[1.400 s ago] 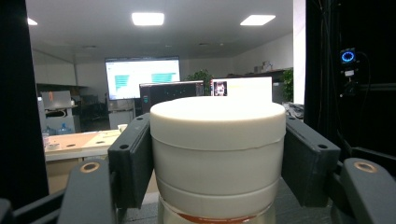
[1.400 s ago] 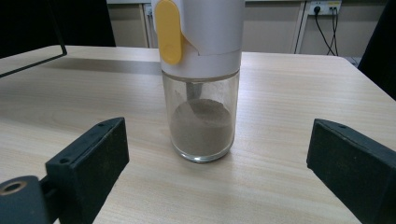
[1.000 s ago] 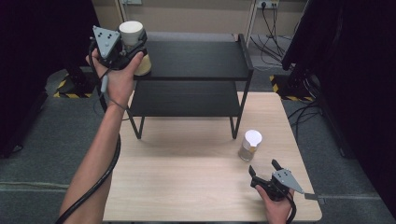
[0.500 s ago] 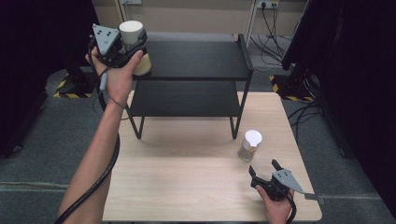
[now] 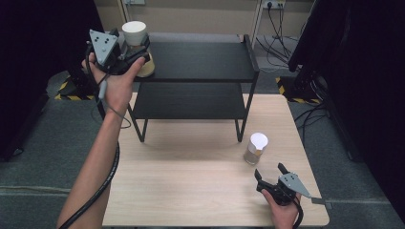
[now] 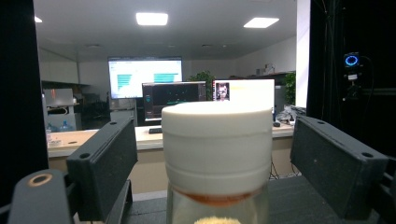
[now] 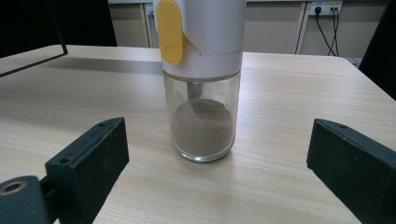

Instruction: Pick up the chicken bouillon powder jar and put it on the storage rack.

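Observation:
A glass jar with a white lid [image 5: 134, 32] stands at the left end of the top shelf of a black rack [image 5: 200, 52]. My left gripper [image 5: 133, 51] is raised to it, open, one jaw on each side of the jar [image 6: 217, 140] with a gap on both sides. A glass shaker with a white cap and yellow tab [image 7: 201, 107], holding brown powder, stands on the wooden table [image 5: 191, 181] at the right [image 5: 255, 148]. My right gripper [image 5: 269, 170] rests just in front of the shaker, open, apart from it.
The rack has a lower shelf [image 5: 191, 100] and stands at the back of the table. Cables and black stands [image 5: 310, 71] crowd the floor to the right. Grey floor lies beyond the table's left and right edges.
My left gripper has drifted slightly to the left beside the jar. The jar, the shaker and the right gripper have not moved.

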A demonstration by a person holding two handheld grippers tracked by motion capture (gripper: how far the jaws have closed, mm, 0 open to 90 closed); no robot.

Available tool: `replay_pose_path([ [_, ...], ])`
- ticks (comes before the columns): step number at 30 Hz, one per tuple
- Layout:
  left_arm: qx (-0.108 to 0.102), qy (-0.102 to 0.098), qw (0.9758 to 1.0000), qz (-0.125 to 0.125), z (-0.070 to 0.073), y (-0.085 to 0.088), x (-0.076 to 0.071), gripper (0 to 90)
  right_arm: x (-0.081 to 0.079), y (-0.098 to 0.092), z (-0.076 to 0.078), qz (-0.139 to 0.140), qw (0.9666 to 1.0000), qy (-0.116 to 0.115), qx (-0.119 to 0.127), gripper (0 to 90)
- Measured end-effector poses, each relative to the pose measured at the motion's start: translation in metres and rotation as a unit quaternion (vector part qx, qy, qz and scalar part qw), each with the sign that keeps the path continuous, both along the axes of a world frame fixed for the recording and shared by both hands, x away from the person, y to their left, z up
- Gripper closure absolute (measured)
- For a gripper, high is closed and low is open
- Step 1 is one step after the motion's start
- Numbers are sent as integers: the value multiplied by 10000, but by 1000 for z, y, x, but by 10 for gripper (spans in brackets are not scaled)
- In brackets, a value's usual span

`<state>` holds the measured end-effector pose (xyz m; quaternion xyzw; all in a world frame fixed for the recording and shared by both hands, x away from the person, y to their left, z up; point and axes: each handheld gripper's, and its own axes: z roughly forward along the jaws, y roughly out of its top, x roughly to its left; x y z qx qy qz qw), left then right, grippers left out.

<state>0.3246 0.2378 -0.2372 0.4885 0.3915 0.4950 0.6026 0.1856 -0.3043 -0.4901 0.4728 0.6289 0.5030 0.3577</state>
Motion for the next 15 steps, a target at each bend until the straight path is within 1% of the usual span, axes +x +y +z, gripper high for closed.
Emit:
replay_pose_path([
  [4, 79, -53, 9999, -54, -9, 2, -10, 136, 0, 0, 0, 1, 10000, 2, -9, 58],
  [5, 135, -120, 9998, -55, -13, 2, -12, 136, 0, 0, 0, 1, 10000, 0, -15, 59],
  [6, 132, -135, 9998, -120, -15, 4, -14, 136, 0, 0, 0, 3, 10000, -5, -20, 59],
  [7, 86, -115, 9998, -127, -18, 3, -17, 136, 0, 1, 0, 0, 10000, -8, -18, 58],
  [10, 120, -112, 9997, -155, -24, 4, -24, 136, 0, 0, 0, -6, 10000, 5, 2, 58],
  [11, 197, -144, 9996, -169, -26, 5, -25, 136, 0, 0, 0, -7, 10000, 5, 0, 58],
  [12, 147, -129, 9996, -193, -30, 4, -27, 135, 0, 0, 0, -8, 10000, 4, -2, 58],
  [15, 184, -186, 9995, -203, -40, 2, -33, 134, 0, 1, 0, -5, 10000, 3, -16, 58],
])
